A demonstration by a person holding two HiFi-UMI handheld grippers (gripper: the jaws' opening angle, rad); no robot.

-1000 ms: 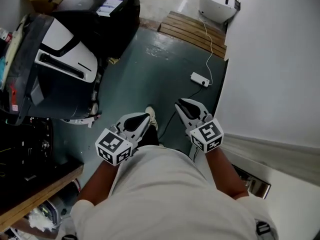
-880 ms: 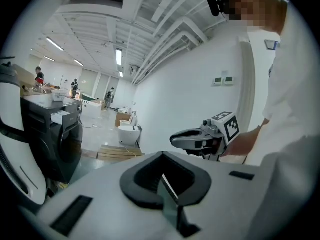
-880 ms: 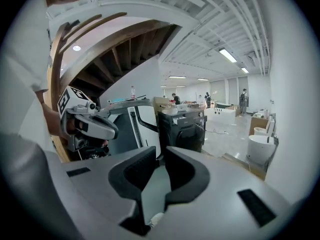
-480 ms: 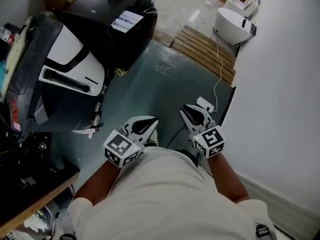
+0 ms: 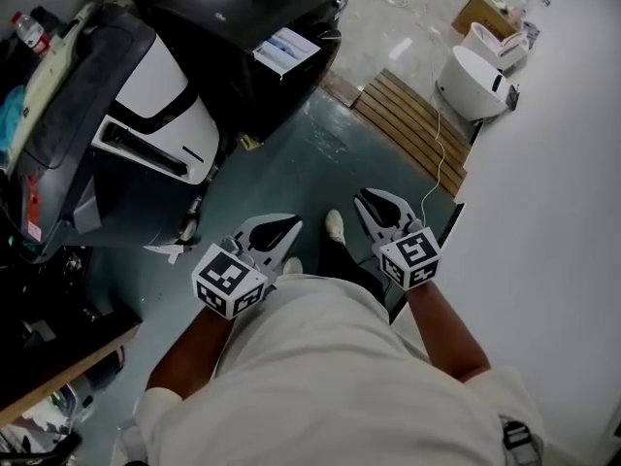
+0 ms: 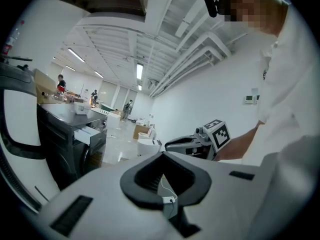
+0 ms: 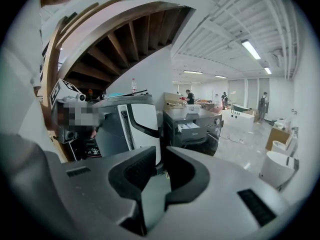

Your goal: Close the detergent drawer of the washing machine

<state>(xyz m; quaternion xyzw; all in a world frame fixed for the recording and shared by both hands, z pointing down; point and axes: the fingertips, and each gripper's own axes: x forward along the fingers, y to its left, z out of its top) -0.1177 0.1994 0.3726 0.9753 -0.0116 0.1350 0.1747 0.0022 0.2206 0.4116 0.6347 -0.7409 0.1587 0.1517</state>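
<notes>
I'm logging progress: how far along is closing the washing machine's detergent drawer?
Done: nothing yet; the white detergent drawer sticks out of the dark washing machine. In hand: the left gripper, jaws together, and the right gripper, jaws slightly apart, hold nothing, well short of the machine. Left: reach the drawer and push it in.

washing machine (image 5: pixel 233 27) dark, glossy metal — slatted pallet (image 5: pixel 412 124) bare wood — floor (image 5: pixel 291 168) scuffed, shiny paint.
</notes>
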